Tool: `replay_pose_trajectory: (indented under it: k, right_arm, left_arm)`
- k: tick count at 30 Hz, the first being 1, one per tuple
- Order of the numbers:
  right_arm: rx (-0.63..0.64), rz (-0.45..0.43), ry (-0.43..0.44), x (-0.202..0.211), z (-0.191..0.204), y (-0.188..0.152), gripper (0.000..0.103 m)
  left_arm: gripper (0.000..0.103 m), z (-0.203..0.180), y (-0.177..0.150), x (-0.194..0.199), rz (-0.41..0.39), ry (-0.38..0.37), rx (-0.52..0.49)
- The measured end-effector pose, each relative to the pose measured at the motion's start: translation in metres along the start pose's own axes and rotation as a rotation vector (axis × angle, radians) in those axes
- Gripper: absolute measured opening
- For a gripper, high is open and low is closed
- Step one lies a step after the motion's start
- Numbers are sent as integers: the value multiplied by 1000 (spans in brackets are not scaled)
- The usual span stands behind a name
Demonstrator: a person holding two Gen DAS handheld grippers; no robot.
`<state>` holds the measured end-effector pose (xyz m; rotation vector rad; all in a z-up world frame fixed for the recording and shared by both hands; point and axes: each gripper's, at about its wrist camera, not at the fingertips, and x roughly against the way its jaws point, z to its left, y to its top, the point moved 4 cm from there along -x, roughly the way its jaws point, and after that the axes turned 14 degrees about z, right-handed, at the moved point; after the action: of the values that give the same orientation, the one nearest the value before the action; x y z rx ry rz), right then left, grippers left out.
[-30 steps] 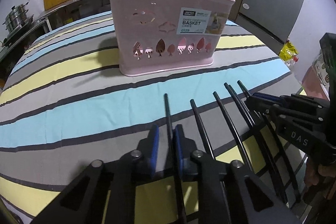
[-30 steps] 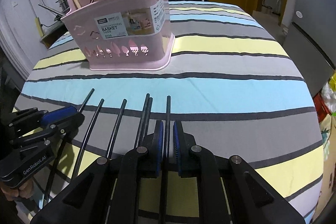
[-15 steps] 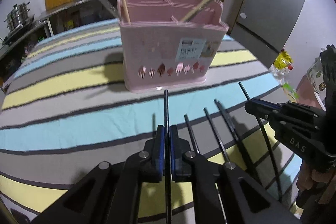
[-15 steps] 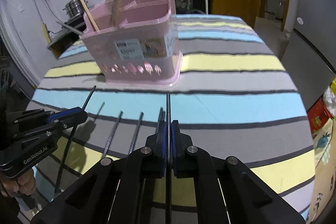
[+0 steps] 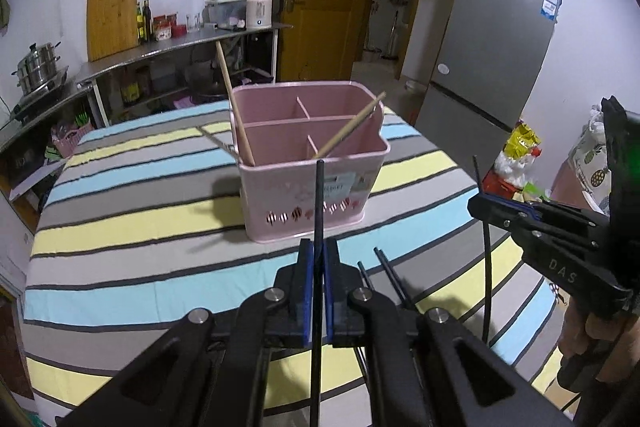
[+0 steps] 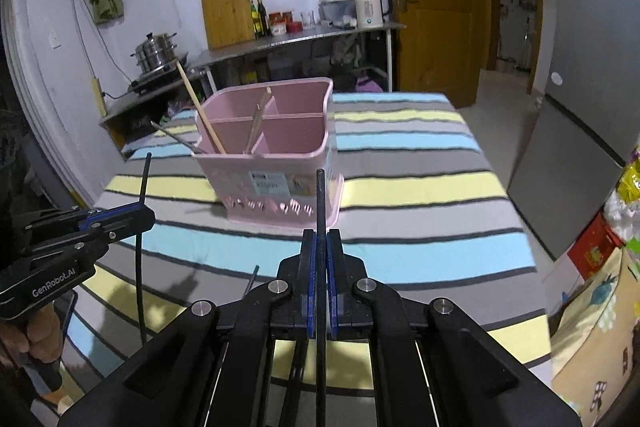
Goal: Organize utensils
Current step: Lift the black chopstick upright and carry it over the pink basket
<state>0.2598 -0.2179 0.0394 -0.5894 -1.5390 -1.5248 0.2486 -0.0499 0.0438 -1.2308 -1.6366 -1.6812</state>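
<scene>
Chopsticks (image 5: pixel 318 211) now aloft, formerly tabletop.

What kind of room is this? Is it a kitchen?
Most likely a home kitchen: a steel pot sits on a counter, a cutting board leans on the wall, and a fridge stands by the door.

Table (image 5: pixel 120 223) covered with striped cloth (image 6: pixel 420 187): grey, yellow and light blue bands, thin black lines between. Pink basket (image 5: pixel 312 195) standing upright on cloth, near centre. Black chopsticks (image 5: pixel 390 277) lying flat on cloth at near edge, well apart from basket; count unclear, possibly three, partly hidden. One more visible in right view (image 6: pixel 251 279).
</scene>
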Motion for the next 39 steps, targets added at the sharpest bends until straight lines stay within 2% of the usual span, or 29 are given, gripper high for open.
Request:
replay_pose_trajectory:
  k: [15,39]
  right_arm:
    - [-7,-96,-15,43,-1,7,5]
    - [-2,-139,-24,81,-2,-20,4]
  left_arm:
    - [5,5,10,38,-75,7,-5]
    - [5,-3,-14,57,-53,5,-8]
